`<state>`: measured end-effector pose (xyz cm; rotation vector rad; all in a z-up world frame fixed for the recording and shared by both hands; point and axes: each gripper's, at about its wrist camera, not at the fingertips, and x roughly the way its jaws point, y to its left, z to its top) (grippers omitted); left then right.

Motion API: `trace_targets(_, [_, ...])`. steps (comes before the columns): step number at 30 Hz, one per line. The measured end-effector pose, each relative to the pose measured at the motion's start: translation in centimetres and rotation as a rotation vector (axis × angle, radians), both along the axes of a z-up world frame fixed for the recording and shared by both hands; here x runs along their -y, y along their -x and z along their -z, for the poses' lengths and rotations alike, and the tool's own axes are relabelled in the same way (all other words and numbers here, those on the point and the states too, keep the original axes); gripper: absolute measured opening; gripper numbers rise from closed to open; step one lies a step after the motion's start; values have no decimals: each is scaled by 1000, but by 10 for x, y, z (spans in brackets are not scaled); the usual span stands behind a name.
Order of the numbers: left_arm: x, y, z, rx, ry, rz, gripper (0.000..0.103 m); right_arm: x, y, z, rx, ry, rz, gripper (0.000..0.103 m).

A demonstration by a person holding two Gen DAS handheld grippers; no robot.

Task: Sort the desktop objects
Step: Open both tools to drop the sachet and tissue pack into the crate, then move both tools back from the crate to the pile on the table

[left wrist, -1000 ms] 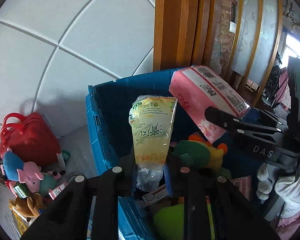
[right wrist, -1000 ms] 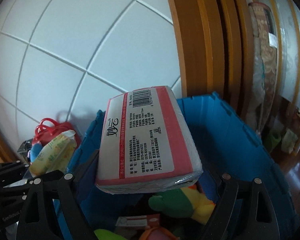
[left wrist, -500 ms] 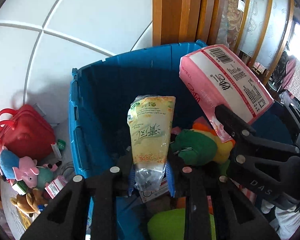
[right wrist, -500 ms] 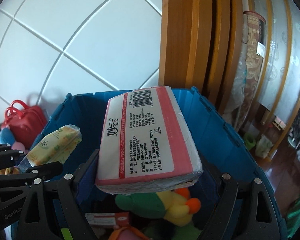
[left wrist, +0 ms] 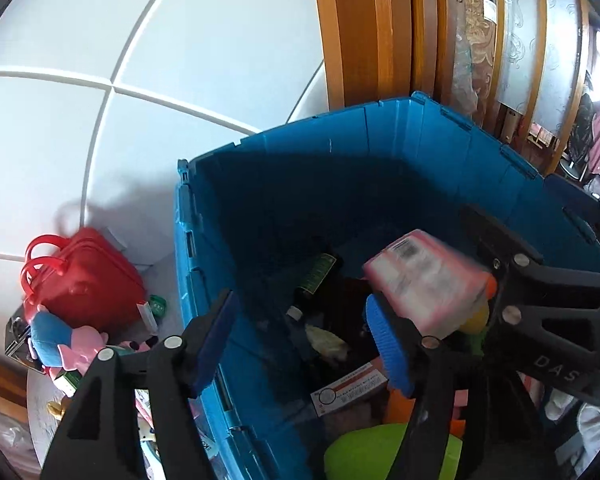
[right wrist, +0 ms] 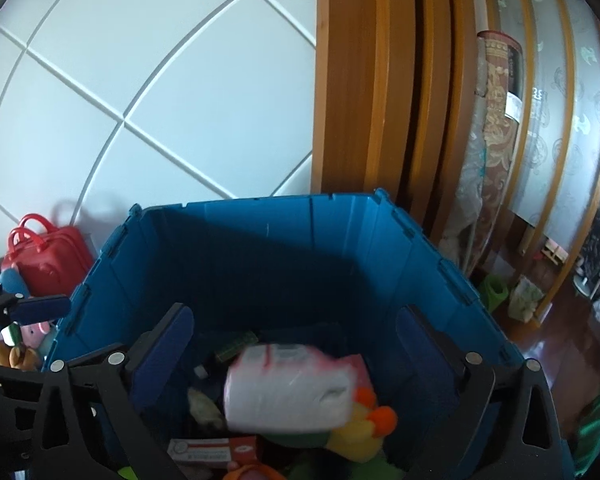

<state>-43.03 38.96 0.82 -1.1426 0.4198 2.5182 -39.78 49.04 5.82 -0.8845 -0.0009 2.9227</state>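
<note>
Over the blue bin [left wrist: 380, 128], the jaws of my left gripper [left wrist: 300, 344] are opening with nothing between the blue pads. The yellow packet [left wrist: 326, 344] that it held lies down on the bin's floor. My right gripper [right wrist: 296, 356] is also opening, and its jaws stand wide over the blue bin [right wrist: 260, 204]. The pink tissue pack [right wrist: 288, 388] is blurred and loose below the right pads, dropping onto the toys in the bin. In the left wrist view the pink tissue pack [left wrist: 428, 280] shows beside the right gripper's black frame.
Inside the bin lie a green and yellow plush toy [right wrist: 352, 436], a dark bottle [left wrist: 316, 276], a printed card [left wrist: 348, 392] and a lime-green object [left wrist: 380, 452]. A red handbag [left wrist: 80, 280] and plush toys [left wrist: 68, 344] sit left of the bin. A wooden door frame [right wrist: 360, 100] rises behind.
Both grippers opened. The yellow packet left the left jaws and fell into the bin. The pink tissue pack left the right jaws and is dropping. The left gripper moved further over the bin.
</note>
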Motion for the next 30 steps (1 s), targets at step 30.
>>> trace_targets(30, [148, -98, -63, -250, -162, -95, 69, 83, -107, -52, -92, -14, -226, 103])
